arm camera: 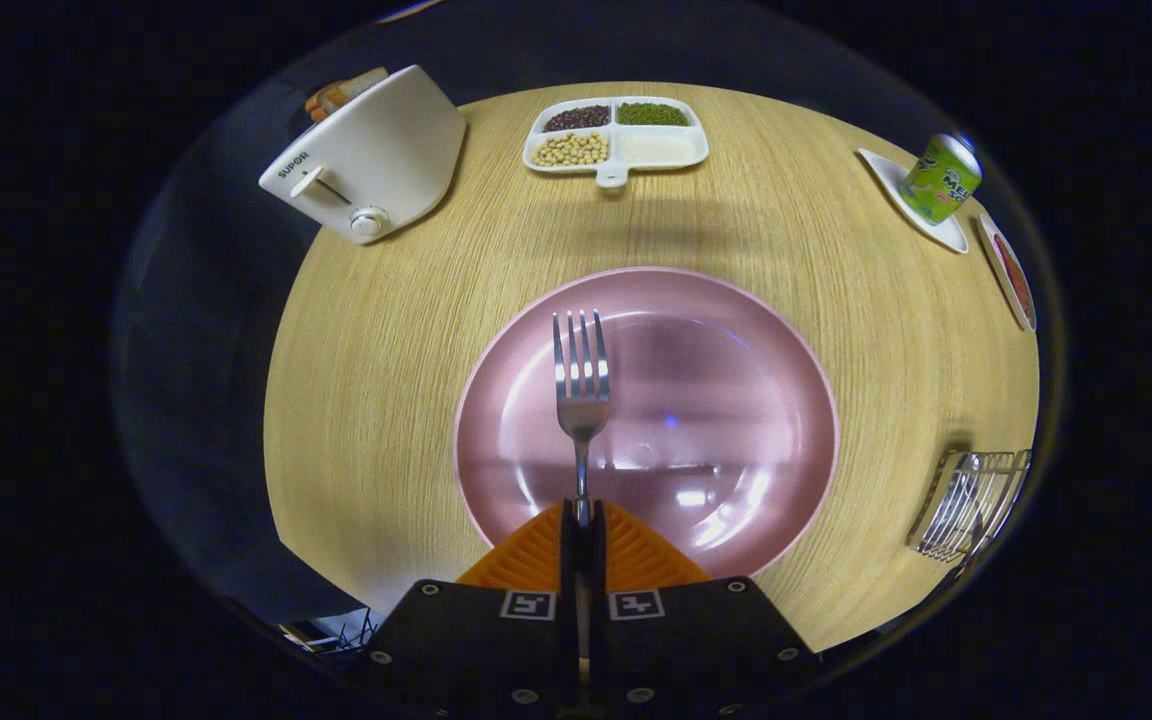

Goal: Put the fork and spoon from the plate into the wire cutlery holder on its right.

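Observation:
My gripper (pixel 583 520) is shut on the handle of a metal fork (pixel 581 385), both fingers pressing on it. The fork points straight ahead with its tines away from me, held over a round pink plate (pixel 736 330) that lies on the wooden table just beyond the fingers. The plate's bowl is bare and shiny. The wire cutlery holder (pixel 971 500) stands on the table to the right of the plate, near the table's edge. I see no spoon on the plate.
A white toaster (pixel 366 160) with bread in it stands far left. A white divided dish (pixel 616 140) of beans and grains sits at the far middle. A green can (pixel 941 178) on a white saucer and another small dish (pixel 1011 275) lie far right.

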{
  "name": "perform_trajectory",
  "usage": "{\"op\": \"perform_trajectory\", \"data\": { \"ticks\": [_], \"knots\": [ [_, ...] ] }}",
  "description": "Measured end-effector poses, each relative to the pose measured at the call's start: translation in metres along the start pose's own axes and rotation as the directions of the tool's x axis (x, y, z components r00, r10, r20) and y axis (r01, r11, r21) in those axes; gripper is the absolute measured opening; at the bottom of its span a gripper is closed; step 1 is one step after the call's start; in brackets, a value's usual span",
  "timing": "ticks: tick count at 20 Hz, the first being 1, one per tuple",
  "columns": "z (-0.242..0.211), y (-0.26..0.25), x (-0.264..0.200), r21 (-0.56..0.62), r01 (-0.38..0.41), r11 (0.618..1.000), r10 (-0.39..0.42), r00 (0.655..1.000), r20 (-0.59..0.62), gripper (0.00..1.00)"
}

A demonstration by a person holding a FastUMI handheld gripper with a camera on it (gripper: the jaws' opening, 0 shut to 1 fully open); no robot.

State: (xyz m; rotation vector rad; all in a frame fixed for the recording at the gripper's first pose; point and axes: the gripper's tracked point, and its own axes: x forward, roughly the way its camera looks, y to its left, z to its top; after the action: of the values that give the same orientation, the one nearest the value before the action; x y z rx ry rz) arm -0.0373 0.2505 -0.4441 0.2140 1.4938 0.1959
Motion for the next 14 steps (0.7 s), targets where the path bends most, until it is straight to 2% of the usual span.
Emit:
{"op": "perform_trajectory", "data": {
  "ticks": [6, 14],
  "knots": [
    [-0.014, -0.058, -0.058, 0.056, 0.03, 0.998, -0.033, 0.998, 0.057, 0.05],
    [-0.027, -0.134, -0.126, 0.2, 0.048, 0.979, -0.073, 0.99, 0.12, 0.05]
  ]
}}
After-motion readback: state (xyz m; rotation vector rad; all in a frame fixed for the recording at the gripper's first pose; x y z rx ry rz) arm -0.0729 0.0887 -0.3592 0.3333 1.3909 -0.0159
